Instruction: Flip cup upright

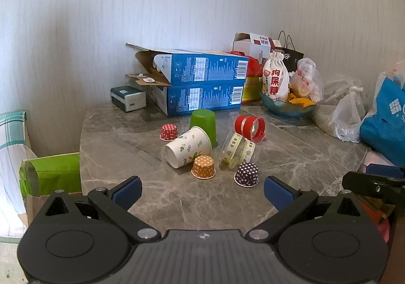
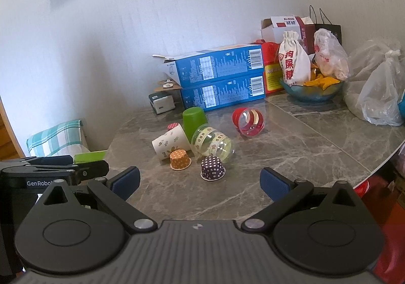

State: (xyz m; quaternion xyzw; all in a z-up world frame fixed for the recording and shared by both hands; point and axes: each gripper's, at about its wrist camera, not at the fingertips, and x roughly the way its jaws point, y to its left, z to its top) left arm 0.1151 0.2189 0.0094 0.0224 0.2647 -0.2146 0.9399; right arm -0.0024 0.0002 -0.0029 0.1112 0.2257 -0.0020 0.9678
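Note:
Several cups sit in a cluster on the grey marble table. A green cup stands upside down. A white leaf-print paper cup, a clear printed cup and a red cup lie on their sides. Small red dotted, orange dotted and purple dotted cups stand upside down. My left gripper is open and empty, just short of the orange and purple cups. My right gripper is open and empty, near the purple cup and orange cup.
Two stacked blue boxes, a small teal box, a blue bowl with a white pouch, plastic bags and a blue bag line the back and right. A green box stands left of the table.

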